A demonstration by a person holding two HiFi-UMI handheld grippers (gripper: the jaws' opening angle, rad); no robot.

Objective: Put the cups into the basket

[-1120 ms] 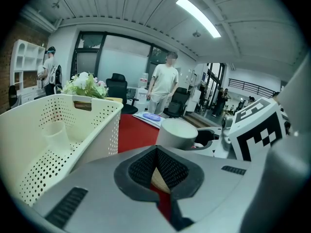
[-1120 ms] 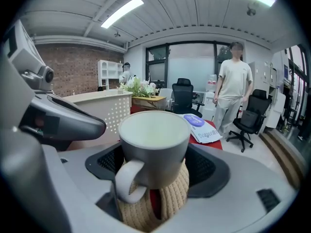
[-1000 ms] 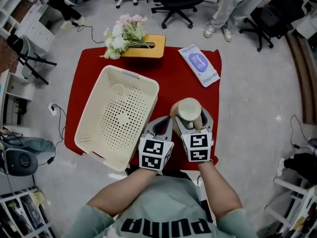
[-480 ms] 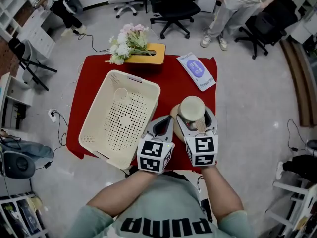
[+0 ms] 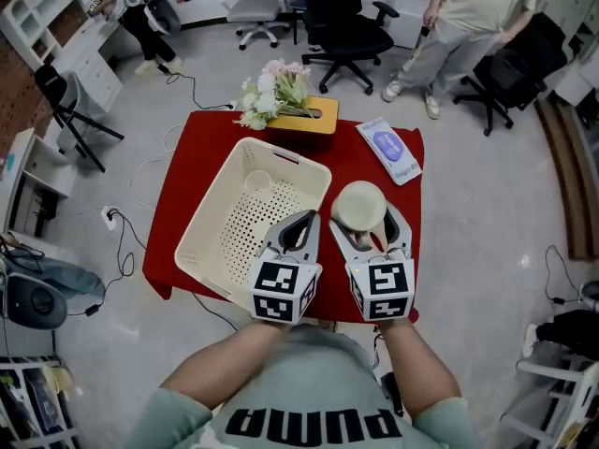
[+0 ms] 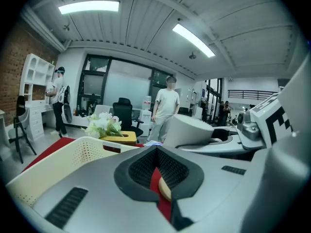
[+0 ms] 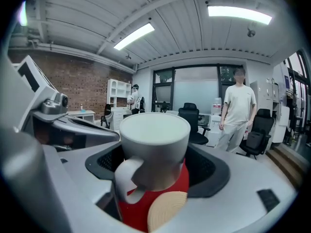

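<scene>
One white ceramic mug (image 5: 359, 204) is clamped between the jaws of the right gripper (image 5: 363, 217), near the front right part of a red-clothed table (image 5: 178, 223). Its handle is turned back toward the gripper, and a round wooden coaster (image 7: 167, 210) is seen below it. The left gripper (image 5: 304, 221) is pressed together on nothing, just beside the right rim of a cream perforated plastic basket (image 5: 211, 227) set on the table's left half. A second pale cup (image 5: 257, 183) is seen inside the basket, near its far corner.
</scene>
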